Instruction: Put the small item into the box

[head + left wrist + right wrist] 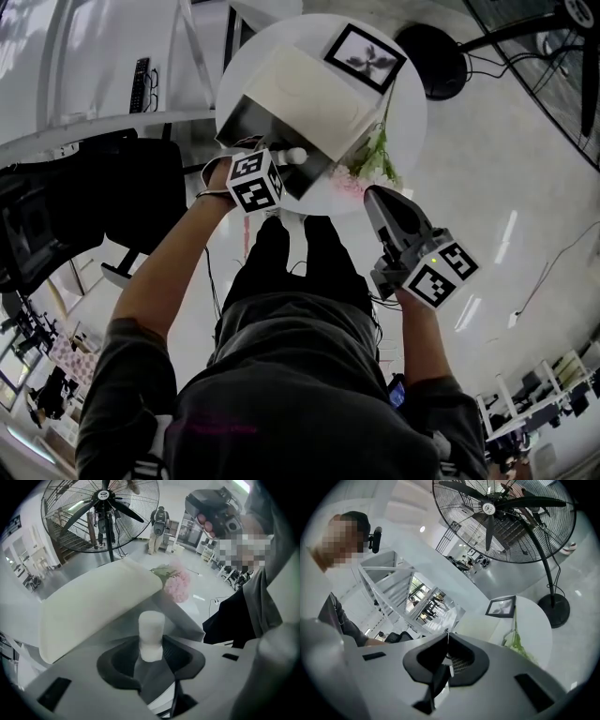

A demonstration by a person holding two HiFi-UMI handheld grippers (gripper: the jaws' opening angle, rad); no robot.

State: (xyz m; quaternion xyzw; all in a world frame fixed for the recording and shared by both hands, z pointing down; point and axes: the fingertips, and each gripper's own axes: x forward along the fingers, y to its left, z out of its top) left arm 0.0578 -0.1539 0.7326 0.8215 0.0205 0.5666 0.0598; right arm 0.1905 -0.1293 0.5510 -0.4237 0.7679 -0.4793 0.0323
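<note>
An open box (300,94) with a cream lid (93,611) and a dark inside stands on the round white table (412,112). My left gripper (281,159) reaches into the box's near side. A small white cylinder (294,155) stands upright between its jaws (152,634), which are spread and do not visibly press on it. The right gripper (380,202) hangs off the table's near right edge. Its jaws (446,660) are closed together with nothing in them.
A framed picture (364,56) leans at the table's far side. Pink flowers with green stems (370,164) lie to the right of the box. A standing fan's black base (431,61) is on the floor behind the table. My legs are just below the table's edge.
</note>
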